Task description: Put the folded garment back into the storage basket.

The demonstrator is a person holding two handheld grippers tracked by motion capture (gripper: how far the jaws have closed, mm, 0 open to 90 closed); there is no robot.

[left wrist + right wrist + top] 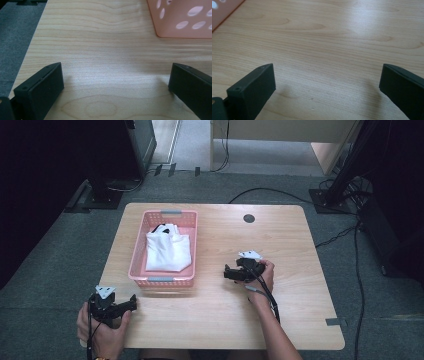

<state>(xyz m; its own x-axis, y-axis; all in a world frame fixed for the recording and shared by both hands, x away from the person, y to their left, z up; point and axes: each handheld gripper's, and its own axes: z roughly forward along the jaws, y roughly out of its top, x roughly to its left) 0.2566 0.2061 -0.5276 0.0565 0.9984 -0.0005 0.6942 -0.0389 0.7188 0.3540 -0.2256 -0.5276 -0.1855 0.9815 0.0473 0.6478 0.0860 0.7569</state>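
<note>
A pink plastic basket [139,251] stands on the left half of the wooden table [280,240], and a folded white garment [167,251] with a dark collar lies inside it. My left gripper [131,304] rests near the table's front left corner, open, its jaws wide apart over bare wood. The basket's perforated corner [180,20] shows at the upper right of the left gripper view. My right gripper [227,272] lies on the table to the right of the basket, open and pointing toward it. A sliver of the basket's wall [223,8] sits at the top left of the right gripper view.
A dark round cable hole [249,218] marks the table's far edge. Grey carpet surrounds the table, with black stands [102,190] and cables [345,200] on the floor behind. Bare wood lies between the two grippers and at the right side.
</note>
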